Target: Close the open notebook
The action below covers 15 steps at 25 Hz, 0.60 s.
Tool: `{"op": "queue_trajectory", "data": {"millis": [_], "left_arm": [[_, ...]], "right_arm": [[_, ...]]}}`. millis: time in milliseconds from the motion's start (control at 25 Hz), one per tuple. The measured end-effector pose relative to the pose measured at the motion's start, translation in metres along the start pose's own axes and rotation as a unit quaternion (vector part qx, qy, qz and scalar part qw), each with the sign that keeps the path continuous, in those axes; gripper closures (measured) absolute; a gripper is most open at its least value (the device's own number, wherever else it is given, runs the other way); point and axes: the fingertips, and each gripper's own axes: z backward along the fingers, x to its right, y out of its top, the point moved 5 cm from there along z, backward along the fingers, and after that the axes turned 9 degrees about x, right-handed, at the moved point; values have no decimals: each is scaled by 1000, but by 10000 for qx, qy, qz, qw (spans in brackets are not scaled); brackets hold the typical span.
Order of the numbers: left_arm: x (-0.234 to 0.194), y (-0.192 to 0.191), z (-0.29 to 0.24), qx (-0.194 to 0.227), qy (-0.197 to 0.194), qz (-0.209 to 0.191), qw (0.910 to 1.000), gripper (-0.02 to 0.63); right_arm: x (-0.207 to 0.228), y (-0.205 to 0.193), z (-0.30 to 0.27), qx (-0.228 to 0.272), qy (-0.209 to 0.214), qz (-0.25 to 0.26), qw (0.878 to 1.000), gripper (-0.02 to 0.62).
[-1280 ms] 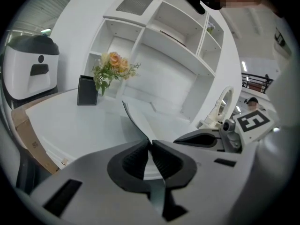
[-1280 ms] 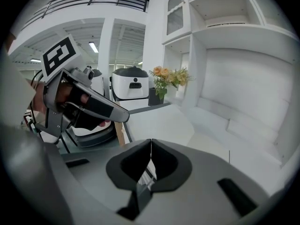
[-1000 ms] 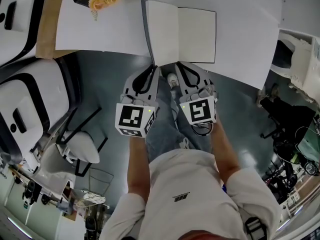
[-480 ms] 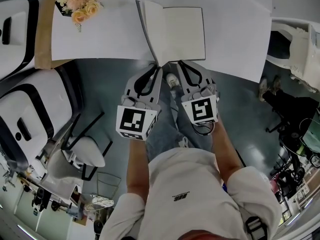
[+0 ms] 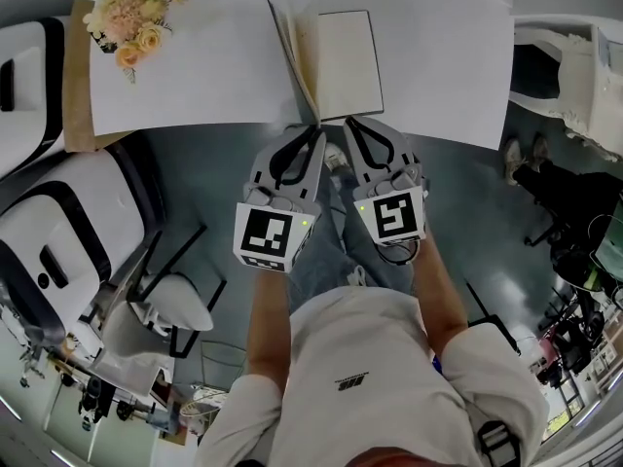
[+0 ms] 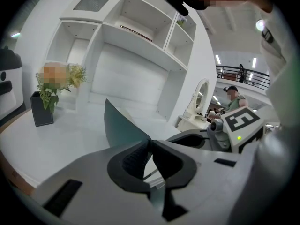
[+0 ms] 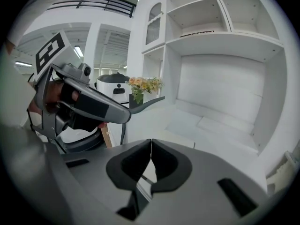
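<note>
the notebook (image 5: 348, 61) lies on the white worktop (image 5: 214, 66), its cover (image 6: 123, 123) tilted up over the pages. the left tongs (image 5: 313, 132) are clenched on that cover's near corner. the right tongs (image 5: 350, 125), clenched on nothing, hang just beside them at the notebook's near edge.

White table (image 5: 214, 76) across the top of frame; notebook (image 5: 348, 61) lies near its front edge, right page flat, left cover tilted up off the table, spine towards the person; flower bunch (image 5: 127, 22) at the table's far left, well apart from the notebook; left gripper (image 5: 313, 130) has its tips together at the raised cover's near corner; right gripper (image 5: 350, 125) sits just beside it, tips at the table's front edge below the flat page; marker cubes face the camera; white chairs (image 5: 58, 232) stand on the grey floor (image 5: 214, 183) to the left.
</note>
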Motion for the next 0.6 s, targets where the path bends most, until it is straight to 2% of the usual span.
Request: {"op": "queue_trajectory", "data": {"millis": [600], "left_arm": [[35, -13, -49, -346, -614, -295, 9971, 606]], "right_arm": [[35, -21, 30, -104, -541, -284, 9981, 600]]}}
